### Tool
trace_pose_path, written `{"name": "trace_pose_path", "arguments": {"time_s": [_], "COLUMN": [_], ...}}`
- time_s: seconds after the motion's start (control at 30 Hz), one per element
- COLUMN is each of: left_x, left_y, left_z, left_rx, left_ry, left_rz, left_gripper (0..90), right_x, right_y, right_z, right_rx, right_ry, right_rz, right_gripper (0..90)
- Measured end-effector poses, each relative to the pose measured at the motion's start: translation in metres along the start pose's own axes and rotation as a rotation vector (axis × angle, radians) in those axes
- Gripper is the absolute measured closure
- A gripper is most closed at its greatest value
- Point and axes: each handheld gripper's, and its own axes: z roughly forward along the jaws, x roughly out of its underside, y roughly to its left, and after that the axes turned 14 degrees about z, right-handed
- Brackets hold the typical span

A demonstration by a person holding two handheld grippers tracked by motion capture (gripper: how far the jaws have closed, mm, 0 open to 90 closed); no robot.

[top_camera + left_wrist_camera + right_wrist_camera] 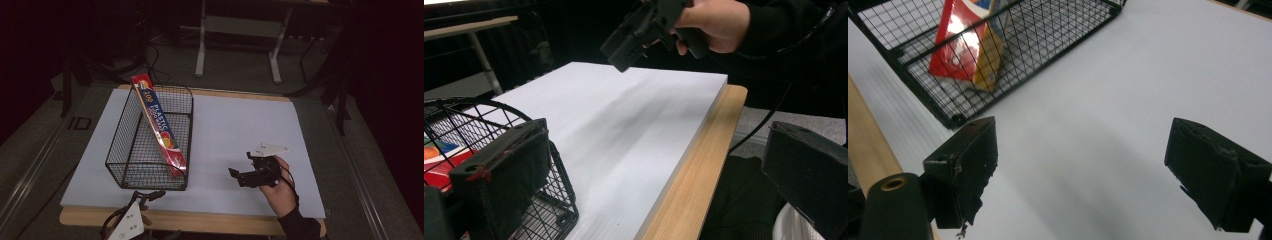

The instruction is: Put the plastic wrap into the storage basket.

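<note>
A long red and blue box of plastic wrap [159, 125] leans slanted inside a black wire basket [128, 165] on the left of the white board; the box [964, 45] also shows through the basket mesh [1013, 50] in the right gripper view. My right gripper [240, 176] hovers over the board right of the basket, jaws wide apart and empty, held by a hand [281, 192]. My left gripper [150, 196] sits low at the table's front edge, just before the basket's near corner [555, 210], open with nothing between its jaws. The right gripper [634, 37] appears farther off in the left gripper view.
The white board [235, 130] covers a wooden table whose front edge [210, 220] shows. Beyond the table stand a metal frame's legs [201, 50] and cables on the dark floor. The person's dark sleeve [300, 227] enters at the bottom right.
</note>
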Motion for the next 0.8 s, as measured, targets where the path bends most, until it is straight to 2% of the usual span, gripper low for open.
{"name": "trace_pose_path", "arguments": {"time_s": [0.27,0.4,0.53,0.6,0.67,0.8], "left_x": [0.000,0.000,0.000,0.000,0.000,0.000], "left_y": [0.000,0.000,-0.001,-0.001,-0.001,-0.001], "left_z": [0.000,0.000,0.000,0.000,0.000,0.001], "left_rx": [0.000,0.001,0.003,0.004,0.005,0.012], "left_ry": [0.001,0.004,0.003,0.002,0.004,0.005], "left_rz": [0.003,0.004,0.006,0.005,0.005,0.006], "left_gripper": [0.0,0.0,0.0,0.0,0.0,0.0], "right_x": [0.018,0.024,0.029,0.030,0.030,0.032], "right_y": [-0.005,-0.010,-0.016,-0.019,-0.022,-0.022], "right_z": [-0.013,-0.018,-0.022,-0.025,-0.026,-0.023], "right_rx": [0.013,0.022,0.056,0.090,0.070,0.071], "right_ry": [-0.033,-0.039,-0.067,-0.091,-0.095,-0.088], "right_rz": [-0.012,0.004,-0.001,-0.013,0.008,0.003], "right_gripper": [13.7,13.7,13.7,13.7,13.7,13.9]}}
